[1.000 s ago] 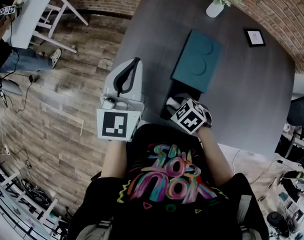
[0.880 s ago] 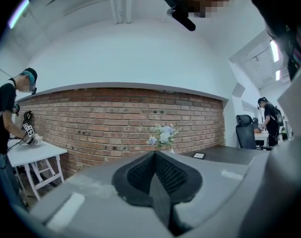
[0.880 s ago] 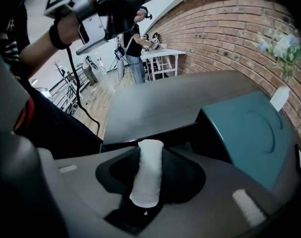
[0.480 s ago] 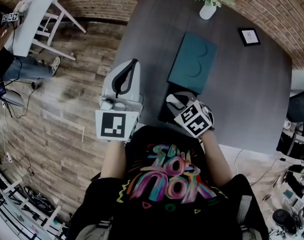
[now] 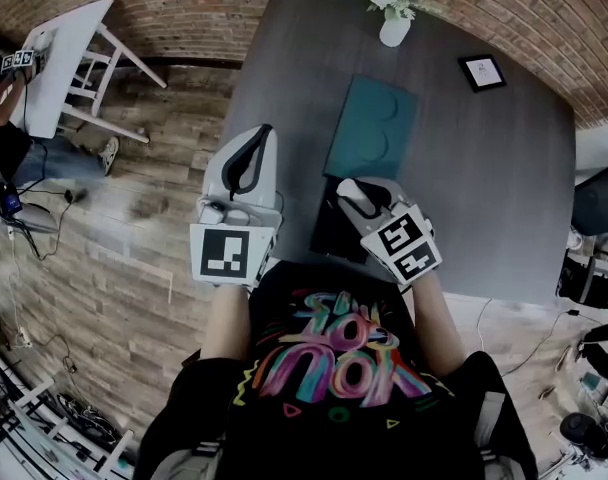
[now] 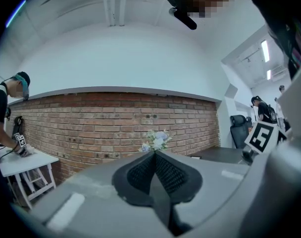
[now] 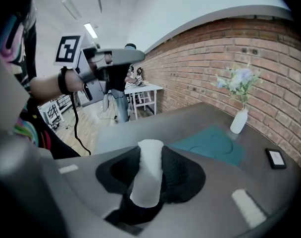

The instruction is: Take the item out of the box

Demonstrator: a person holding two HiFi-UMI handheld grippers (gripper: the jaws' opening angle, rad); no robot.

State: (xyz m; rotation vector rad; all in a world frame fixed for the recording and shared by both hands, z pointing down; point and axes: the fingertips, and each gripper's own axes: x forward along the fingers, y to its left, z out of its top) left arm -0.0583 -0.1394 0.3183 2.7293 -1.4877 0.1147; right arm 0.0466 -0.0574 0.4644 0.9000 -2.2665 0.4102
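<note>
The right gripper [image 7: 151, 155] held a white item [image 7: 146, 180] tight between its jaws, low in its own view. In the head view, it hid part of the black box [image 5: 329, 233] at mid-frame. A flat teal piece [image 5: 372, 128], maybe the lid, lay above the box. The left gripper [image 6: 154, 155] was closed on nothing.

- The black box [image 5: 326, 238], just nearer than the teal panel [image 5: 372, 128], lies partly under the right gripper [image 5: 352, 196]; its inside is unseen.
- The small frame [image 5: 481, 71], right of the teal panel, carries print too small to read.
- The white item's [image 7: 146, 175] lower end is sunk between the jaws.
</note>
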